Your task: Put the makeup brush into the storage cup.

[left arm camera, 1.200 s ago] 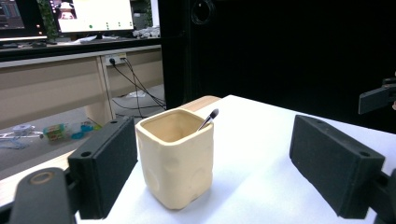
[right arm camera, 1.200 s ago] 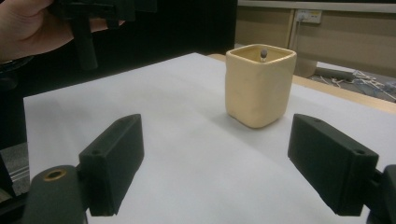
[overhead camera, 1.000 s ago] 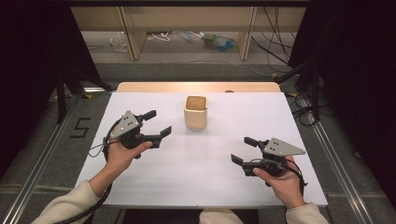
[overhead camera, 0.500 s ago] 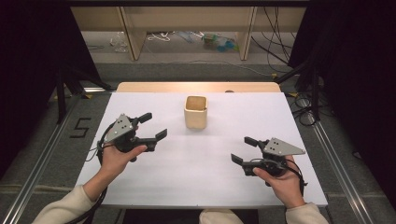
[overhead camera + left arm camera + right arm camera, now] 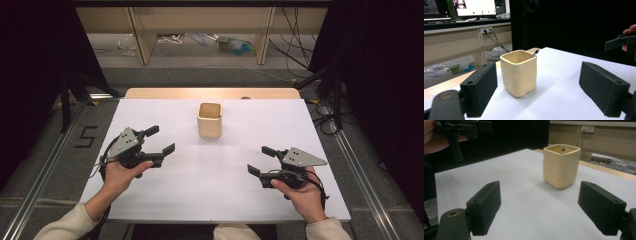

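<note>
Standing upright on the white table sheet is one cream-yellow, square-sided ceramic cup with rounded corners, its mouth facing up. One thin dark stick with a rounded tip is leaning inside it, poking just above the rim at a corner; what it is cannot be told.

Two hand-held black two-jaw grippers are hovering over the sheet, one in each of the person's two hands. The left gripper is being held with its jaws spread wide and nothing between them; the cup is sitting ahead of those jaws, well apart from them, and in the left gripper view it is appearing nearer the left jaw than the right. The right gripper is likewise being held with its jaws wide apart and gripping nothing; the cup is standing ahead of its jaws, well apart, and in the right gripper view it is appearing between them, toward the right one.

One grey three-cornered plate is riding on top of each gripper, two in all. Neither gripper is touching the cup.
</note>
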